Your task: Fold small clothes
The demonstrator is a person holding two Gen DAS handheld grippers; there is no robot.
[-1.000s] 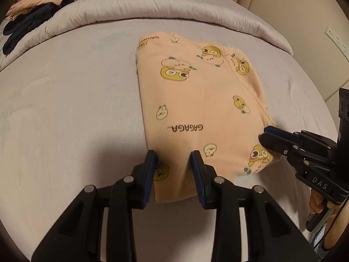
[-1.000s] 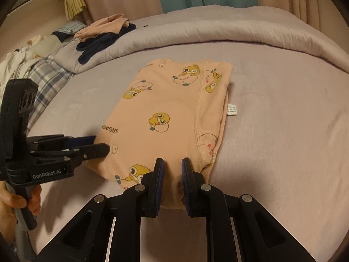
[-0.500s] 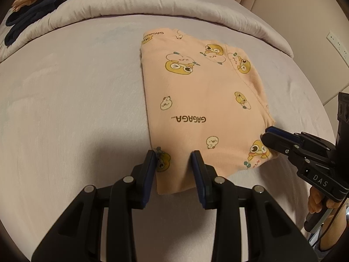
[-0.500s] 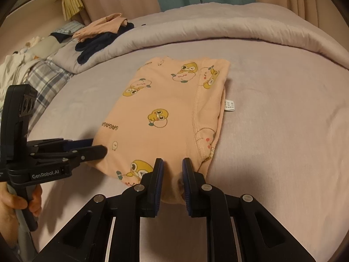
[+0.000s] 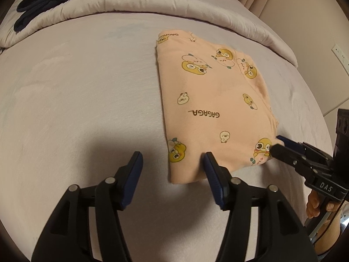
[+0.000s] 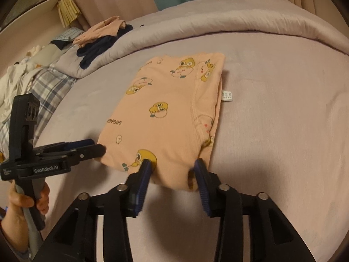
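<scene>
A folded peach garment [image 5: 213,109] with duck prints and "GAGAGA" lettering lies flat on the lilac bed sheet [image 5: 76,98]. My left gripper [image 5: 173,163] stands at its near left corner. The jaws are opening, the corner lies between them, and the left pad is clear of the cloth. In the right wrist view the garment [image 6: 174,118] has its near right corner between the widening jaws of my right gripper [image 6: 172,168], with the cloth loose there. The left gripper [image 6: 102,148] shows from the side at the garment's left edge, the right gripper [image 5: 277,146] at its right edge.
A rolled duvet [image 6: 240,21] runs along the back of the bed, with navy and peach clothes [image 6: 102,37] piled on it. Plaid fabric [image 6: 43,87] lies at the far left. A white care label [image 6: 226,96] sticks out beside the garment. A person's hand [image 6: 24,198] grips the left handle.
Both pairs of jaws have widened and let go of the garment's near edge, which now rests on the sheet. Neither hand has shifted much.
</scene>
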